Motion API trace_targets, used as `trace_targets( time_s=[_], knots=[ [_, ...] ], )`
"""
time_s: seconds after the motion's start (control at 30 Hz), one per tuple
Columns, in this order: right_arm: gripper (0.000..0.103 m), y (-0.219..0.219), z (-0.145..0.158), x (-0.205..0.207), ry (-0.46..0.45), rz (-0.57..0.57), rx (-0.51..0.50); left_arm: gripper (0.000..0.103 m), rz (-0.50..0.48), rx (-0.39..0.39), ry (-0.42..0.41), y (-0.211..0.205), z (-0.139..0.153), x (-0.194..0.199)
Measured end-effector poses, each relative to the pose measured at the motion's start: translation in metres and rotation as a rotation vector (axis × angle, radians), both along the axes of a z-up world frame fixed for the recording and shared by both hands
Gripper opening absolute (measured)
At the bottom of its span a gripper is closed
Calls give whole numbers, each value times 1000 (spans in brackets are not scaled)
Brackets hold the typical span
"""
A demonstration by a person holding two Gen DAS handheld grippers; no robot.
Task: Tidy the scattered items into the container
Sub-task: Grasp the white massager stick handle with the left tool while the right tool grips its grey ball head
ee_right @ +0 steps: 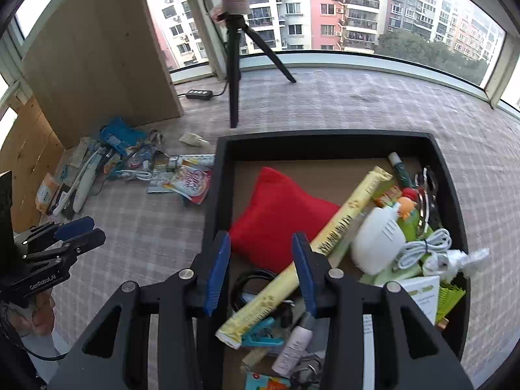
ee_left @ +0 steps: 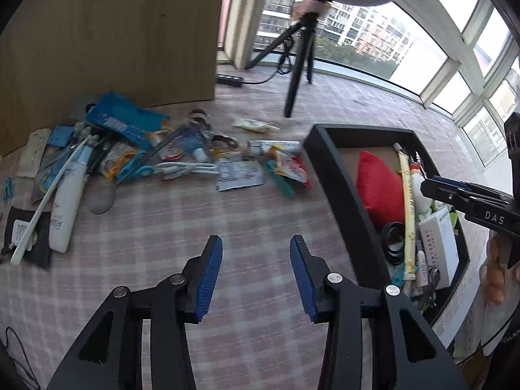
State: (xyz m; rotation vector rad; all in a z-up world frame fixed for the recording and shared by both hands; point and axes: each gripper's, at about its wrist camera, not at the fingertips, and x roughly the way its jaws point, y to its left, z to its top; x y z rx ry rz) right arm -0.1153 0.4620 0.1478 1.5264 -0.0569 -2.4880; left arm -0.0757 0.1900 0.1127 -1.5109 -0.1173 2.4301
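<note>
With both my left tongs (ee_left: 256, 273) and right tongs (ee_right: 261, 271) apart and empty, the scattered items (ee_left: 136, 159) piled left of the container (ee_right: 325, 141) may snag, dragging neighbours along if I grab carelessly.

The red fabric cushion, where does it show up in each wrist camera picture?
Left wrist view: the red fabric cushion lies at centre right, inside the black rectangular tray.
Right wrist view: the cushion lies at the centre, in the tray's left half.
Shared landmark: the black tripod behind the tray.
</note>
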Motion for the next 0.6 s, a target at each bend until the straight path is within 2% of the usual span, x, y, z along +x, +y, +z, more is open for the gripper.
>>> trace_targets(
  time_s=[0.4,0.6],
  knots=[
    [42,-115,-6,-27,-9,179,-76,41,239,-66,2,-146,-17,2],
    [42,-175,-10,-34,-26,252,-129,41,292,-101,-2,-202,-20,-1]
  ],
)
